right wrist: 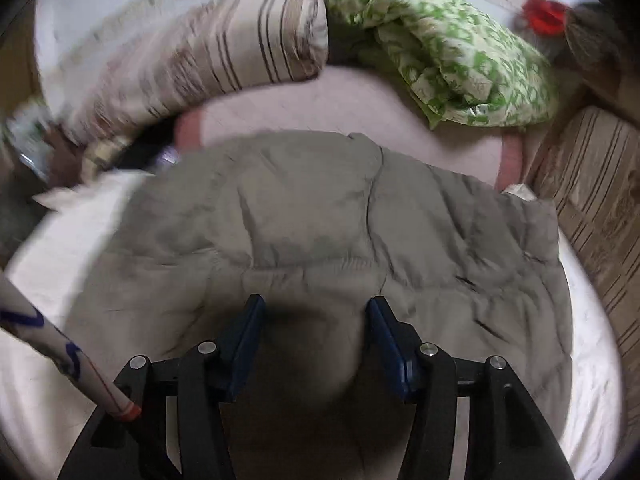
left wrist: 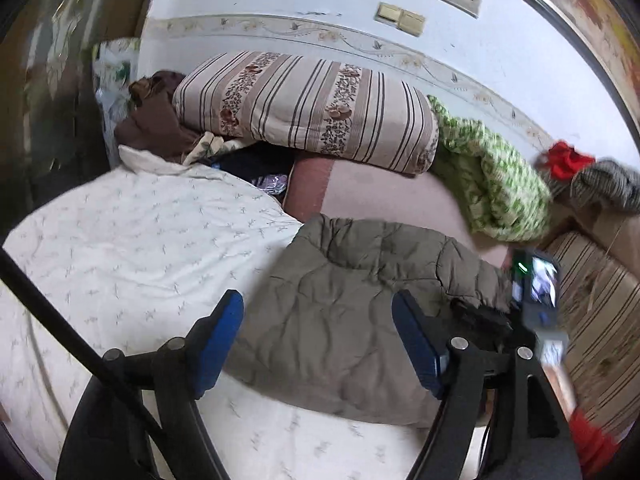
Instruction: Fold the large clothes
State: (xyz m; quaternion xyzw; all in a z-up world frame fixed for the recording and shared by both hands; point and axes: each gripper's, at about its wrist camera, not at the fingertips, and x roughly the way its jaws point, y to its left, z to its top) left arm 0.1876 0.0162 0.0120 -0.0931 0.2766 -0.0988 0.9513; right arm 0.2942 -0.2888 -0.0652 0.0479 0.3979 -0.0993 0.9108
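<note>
Directly ahead of both open, empty tools, the puffy grey-olive quilted jacket (right wrist: 320, 216) is spread widthwise on the white patterned bed quilt (left wrist: 132, 248), nearer the right tool (right wrist: 316, 320) than the left tool (left wrist: 318, 320).

Ahead of your left gripper (left wrist: 318, 320) open pink mattress (left wrist: 380, 188), striped bolster (left wrist: 308, 108) beyond, green quilt (left wrist: 492, 176) ahead-right, padded jacket (left wrist: 352, 300) beneath.

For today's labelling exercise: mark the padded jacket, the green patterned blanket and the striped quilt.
padded jacket (right wrist: 320, 216): right wrist view, upper quilted panel.
green patterned blanket (left wrist: 492, 172): left wrist view, middle of the folds.
striped quilt (left wrist: 304, 108): left wrist view, front face.
</note>
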